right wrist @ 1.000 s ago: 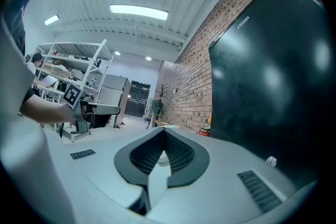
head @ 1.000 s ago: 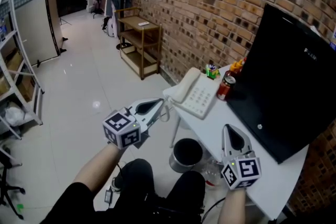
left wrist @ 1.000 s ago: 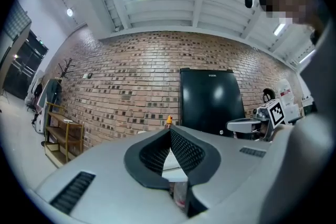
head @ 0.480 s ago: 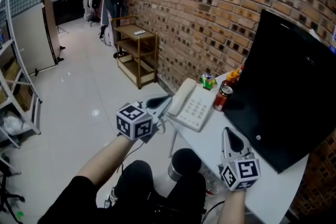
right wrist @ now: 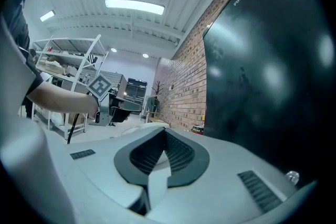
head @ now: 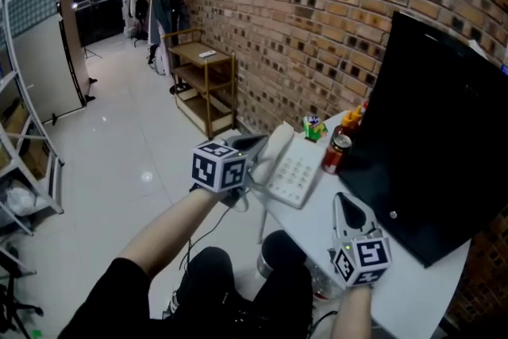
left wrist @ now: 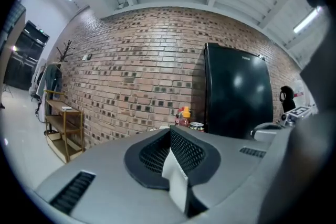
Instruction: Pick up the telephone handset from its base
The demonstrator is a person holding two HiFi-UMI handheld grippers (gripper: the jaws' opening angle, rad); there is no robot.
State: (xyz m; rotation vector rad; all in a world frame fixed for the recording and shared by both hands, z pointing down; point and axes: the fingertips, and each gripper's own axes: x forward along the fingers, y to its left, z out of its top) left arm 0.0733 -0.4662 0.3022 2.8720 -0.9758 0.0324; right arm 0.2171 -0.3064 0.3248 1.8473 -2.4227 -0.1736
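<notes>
Resting in its cradle, the handset is lying on the white telephone base at the table's left corner, just ahead of the left gripper; whether the tips are touching it cannot be told. The left fingers are pressing together, holding nothing. The right gripper is pointing across the table, its fingers likewise closed and empty, with the telephone lying well ahead and left of them. A red can and a black screen are standing beyond the right fingers.
</notes>
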